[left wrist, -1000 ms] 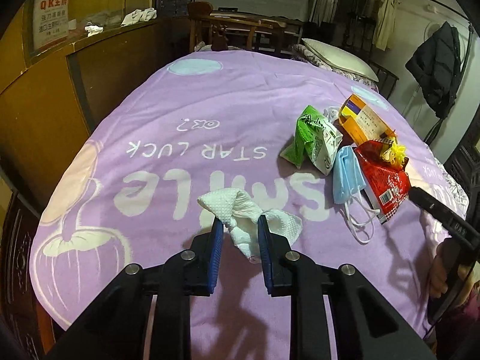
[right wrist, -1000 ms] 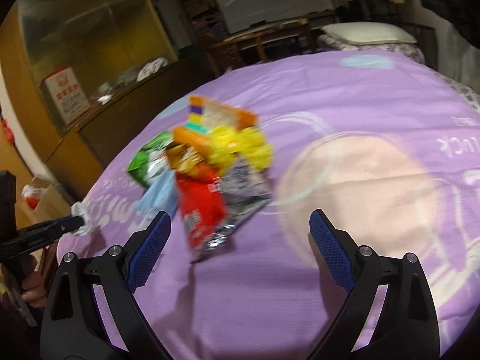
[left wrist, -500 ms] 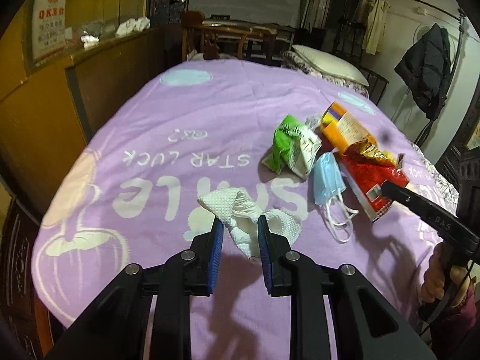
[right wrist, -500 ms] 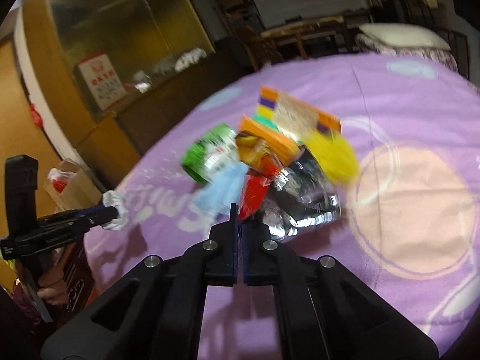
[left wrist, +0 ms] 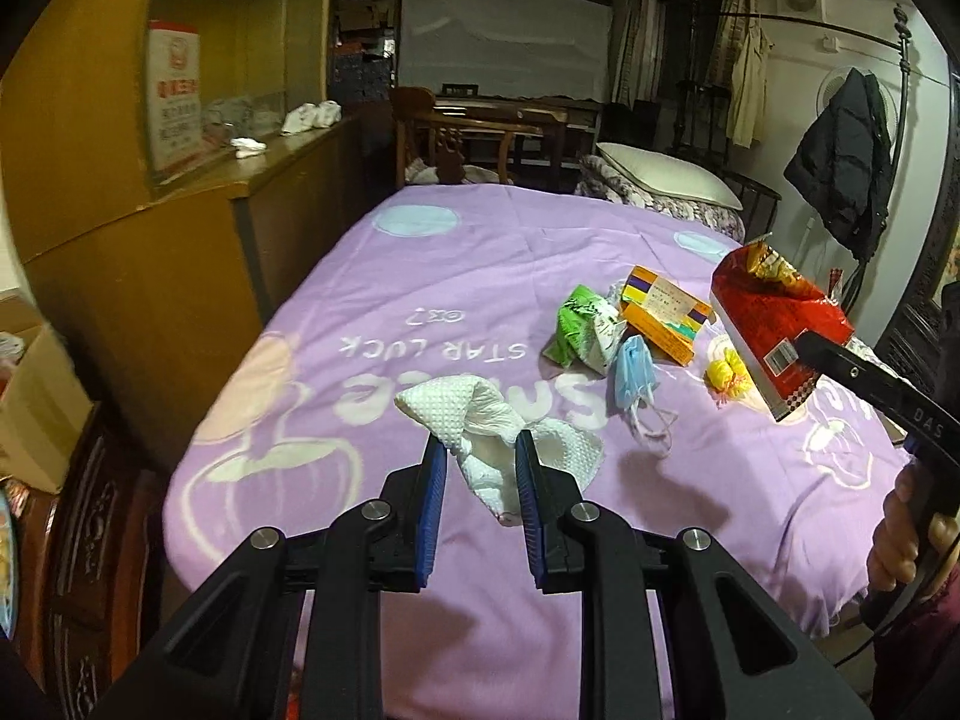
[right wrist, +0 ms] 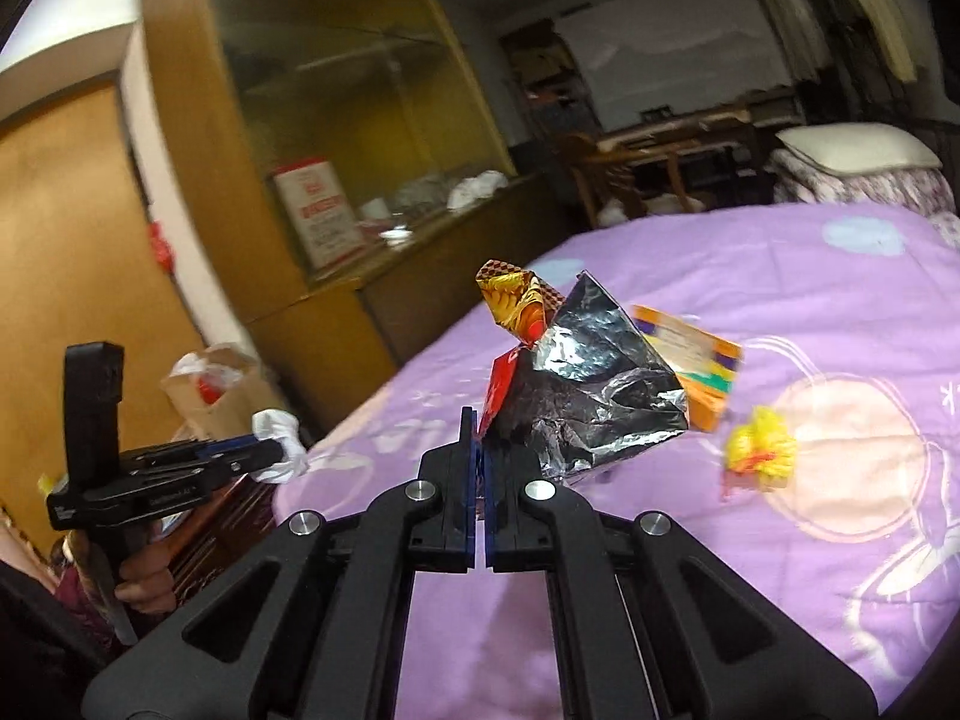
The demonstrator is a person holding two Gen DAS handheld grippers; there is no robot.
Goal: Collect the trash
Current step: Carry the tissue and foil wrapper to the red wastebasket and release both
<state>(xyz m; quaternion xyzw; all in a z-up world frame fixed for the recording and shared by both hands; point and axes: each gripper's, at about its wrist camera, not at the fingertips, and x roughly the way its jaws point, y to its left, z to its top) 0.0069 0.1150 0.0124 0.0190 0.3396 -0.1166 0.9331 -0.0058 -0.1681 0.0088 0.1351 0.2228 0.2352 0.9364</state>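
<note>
Your right gripper (right wrist: 478,420) pinches the red snack bag (right wrist: 576,384) by one edge; left gripper (left wrist: 480,468) clamps white tissue (left wrist: 492,438).
A thin corner hold could slip if you swing it.

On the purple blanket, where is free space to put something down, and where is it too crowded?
Bare: the far end of the purple blanket before the white pillow, and the side along the wooden cabinet. Crowded: the cluster of green wrapper, orange box, blue face mask and yellow bundle.
</note>
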